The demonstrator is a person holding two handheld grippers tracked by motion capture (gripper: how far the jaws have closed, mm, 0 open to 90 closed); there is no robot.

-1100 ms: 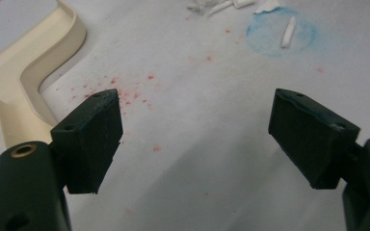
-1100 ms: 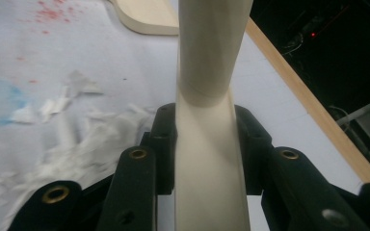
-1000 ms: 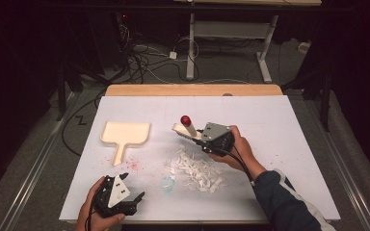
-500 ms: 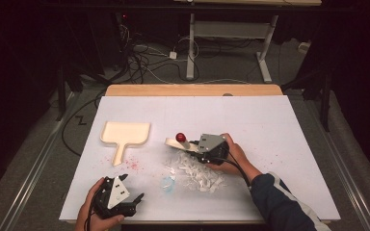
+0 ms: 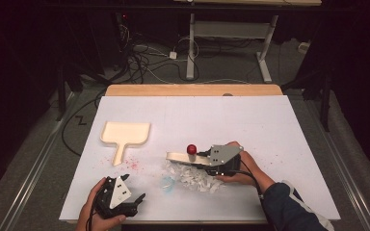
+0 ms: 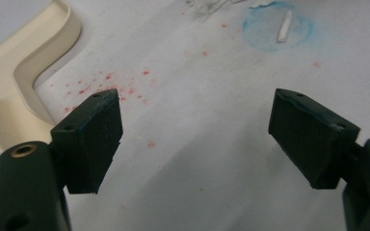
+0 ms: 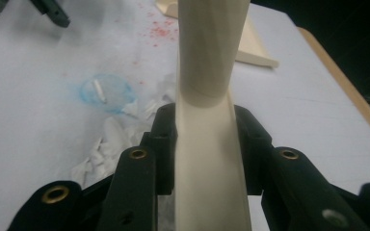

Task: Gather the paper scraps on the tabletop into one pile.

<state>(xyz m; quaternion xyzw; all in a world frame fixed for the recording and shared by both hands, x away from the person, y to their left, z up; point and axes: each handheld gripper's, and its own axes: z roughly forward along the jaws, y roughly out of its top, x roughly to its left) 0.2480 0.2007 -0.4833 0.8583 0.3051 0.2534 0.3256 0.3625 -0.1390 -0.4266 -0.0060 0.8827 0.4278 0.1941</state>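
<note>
In the high view, the right gripper (image 5: pixel 203 161) clamps a cream brush (image 5: pixel 183 158) lying level, long axis pointing left over the paper scraps (image 5: pixel 192 175); its red knob (image 5: pixel 191 148) is perhaps a handle end. The left gripper view shows the left gripper (image 6: pixel 195 139) gaping wide. In the right gripper view, the brush's handle runs straight ahead between closed jaws.

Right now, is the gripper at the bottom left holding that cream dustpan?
No: the left gripper has its jaws spread wide with only bare table between them, and the dustpan lies apart on the white table.
</note>
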